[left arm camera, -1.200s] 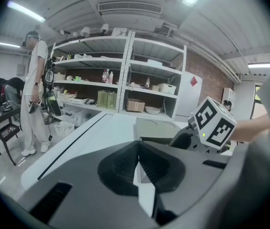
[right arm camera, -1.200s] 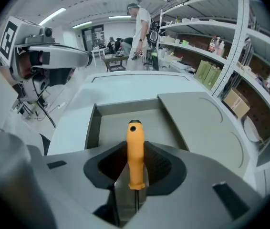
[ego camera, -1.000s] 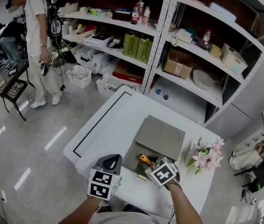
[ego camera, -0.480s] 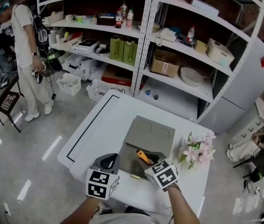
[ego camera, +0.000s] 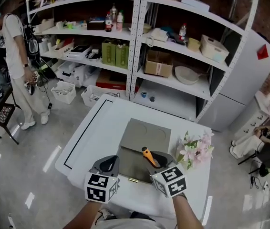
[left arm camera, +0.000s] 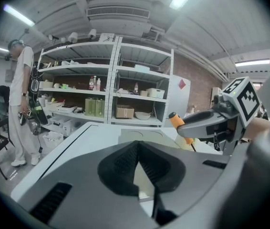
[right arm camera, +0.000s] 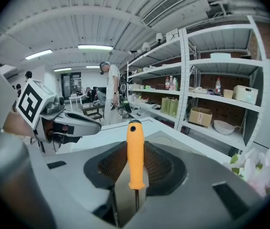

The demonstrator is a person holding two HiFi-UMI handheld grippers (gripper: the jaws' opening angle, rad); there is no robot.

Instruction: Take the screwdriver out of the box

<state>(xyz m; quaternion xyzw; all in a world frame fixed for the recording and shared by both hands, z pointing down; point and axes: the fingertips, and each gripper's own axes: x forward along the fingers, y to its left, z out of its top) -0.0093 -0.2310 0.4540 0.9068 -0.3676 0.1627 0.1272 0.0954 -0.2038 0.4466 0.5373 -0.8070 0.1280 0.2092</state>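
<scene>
A grey box (ego camera: 131,165) lies open on the white table (ego camera: 89,137), its lid (ego camera: 144,131) folded back flat. My right gripper (ego camera: 157,156) hangs above the box, shut on a screwdriver (ego camera: 149,155) with an orange handle. In the right gripper view the screwdriver (right arm camera: 135,156) stands upright between the pads of the right gripper (right arm camera: 135,146), with its thin shaft running down toward the camera. My left gripper (ego camera: 108,163) hovers beside the box's left front corner. Its pads meet at the tip of the left gripper (left arm camera: 138,145) with nothing between them. The right gripper (left arm camera: 206,123) and screwdriver (left arm camera: 178,122) also show in the left gripper view.
Pink flowers (ego camera: 194,149) lie on the table right of the box. Metal shelves (ego camera: 140,42) with boxes and bottles stand behind the table, and a white cabinet (ego camera: 242,80) at the right. A person (ego camera: 15,56) stands at the far left.
My right gripper has risen with the screwdriver, lifting it up out of the box. The left gripper has shifted a little and stays shut.
</scene>
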